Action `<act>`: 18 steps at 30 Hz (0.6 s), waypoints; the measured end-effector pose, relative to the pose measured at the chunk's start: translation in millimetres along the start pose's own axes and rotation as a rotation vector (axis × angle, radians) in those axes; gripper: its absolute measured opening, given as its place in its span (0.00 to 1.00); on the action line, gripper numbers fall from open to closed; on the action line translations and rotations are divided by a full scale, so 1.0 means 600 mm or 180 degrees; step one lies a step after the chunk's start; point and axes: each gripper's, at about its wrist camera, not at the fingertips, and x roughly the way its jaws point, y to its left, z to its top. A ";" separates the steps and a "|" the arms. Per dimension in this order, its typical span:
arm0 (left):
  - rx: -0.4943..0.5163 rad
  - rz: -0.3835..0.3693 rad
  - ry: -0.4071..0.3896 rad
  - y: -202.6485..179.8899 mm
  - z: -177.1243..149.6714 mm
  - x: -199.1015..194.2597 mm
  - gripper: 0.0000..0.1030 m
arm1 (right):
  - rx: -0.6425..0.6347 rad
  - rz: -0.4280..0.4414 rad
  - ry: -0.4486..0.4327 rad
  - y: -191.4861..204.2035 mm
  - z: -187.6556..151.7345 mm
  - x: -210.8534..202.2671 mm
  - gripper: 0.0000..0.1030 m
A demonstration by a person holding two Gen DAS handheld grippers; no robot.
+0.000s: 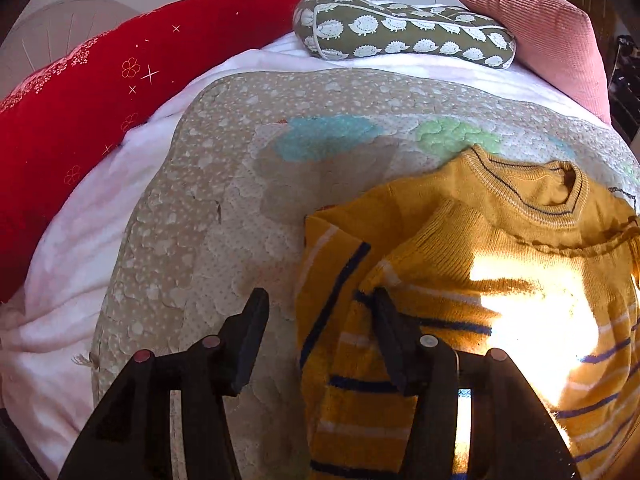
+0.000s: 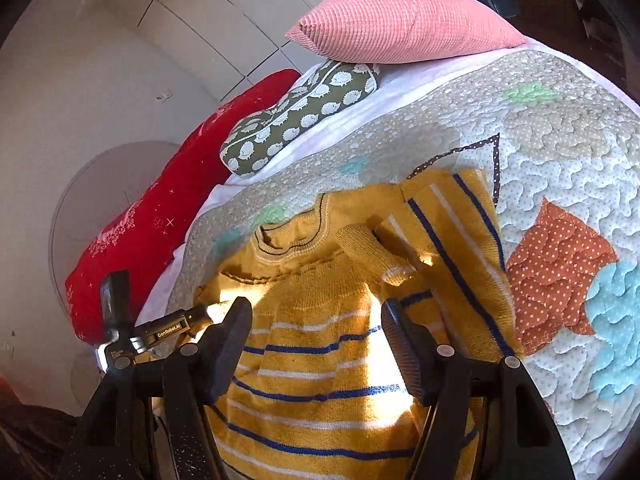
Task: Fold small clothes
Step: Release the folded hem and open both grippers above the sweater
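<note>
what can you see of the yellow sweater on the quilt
The yellow sweater is a small mustard knit with navy and white stripes and a ribbed round collar edged in navy. It lies flat on the patchwork quilt, neck away from the cameras, with both sleeves folded in. Sunlight falls across its chest. Both grippers hover open over it, none visibly gripping.

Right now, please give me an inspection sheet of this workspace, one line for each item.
Surface: patchwork quilt over a white blanket.
Job's things: yellow striped sweater lies flat, collar away from the cameras, sleeves folded over its front.
Clutter: red cushion, hedgehog pillow, pink pillow at the far end.
Grippers: left gripper open, at the sweater's edge; right gripper open, over the sweater; both hold nothing.
Cables: nothing seen.
Surroundings: white wall panels; bright sun patch on the sweater.
</note>
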 end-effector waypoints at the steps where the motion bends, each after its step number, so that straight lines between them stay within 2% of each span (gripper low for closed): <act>1: -0.0017 -0.0023 -0.0003 0.004 -0.004 0.001 0.52 | -0.0026 -0.0174 -0.0017 0.001 0.002 0.006 0.69; 4: -0.0128 -0.0135 -0.0003 0.016 -0.014 0.007 0.55 | -0.0292 -0.0761 -0.0137 0.008 0.010 0.018 0.69; 7: -0.0142 -0.0169 -0.0025 0.016 -0.018 0.009 0.56 | -0.0668 -0.1143 -0.0058 0.013 0.014 0.046 0.69; 8: -0.0154 -0.0177 -0.0023 0.015 -0.018 0.010 0.56 | -0.0779 -0.1225 0.0030 0.013 0.016 0.058 0.61; 9: -0.0177 -0.0193 -0.0016 0.016 -0.019 0.012 0.56 | -0.0824 -0.1262 0.0140 0.010 0.020 0.069 0.18; 10: -0.0205 -0.0216 -0.0007 0.018 -0.019 0.014 0.56 | -0.0819 -0.1369 0.0209 0.001 0.027 0.077 0.09; 14: -0.0247 -0.0274 0.0013 0.023 -0.019 0.017 0.56 | -0.0494 -0.1901 0.0054 -0.061 0.070 0.072 0.10; 15: -0.0253 -0.0310 0.0022 0.026 -0.017 0.014 0.56 | -0.0330 -0.1939 0.0004 -0.079 0.079 0.062 0.10; 18: -0.0463 -0.0630 0.0071 0.054 -0.017 -0.005 0.55 | 0.0026 -0.1661 -0.0201 -0.104 0.085 0.008 0.10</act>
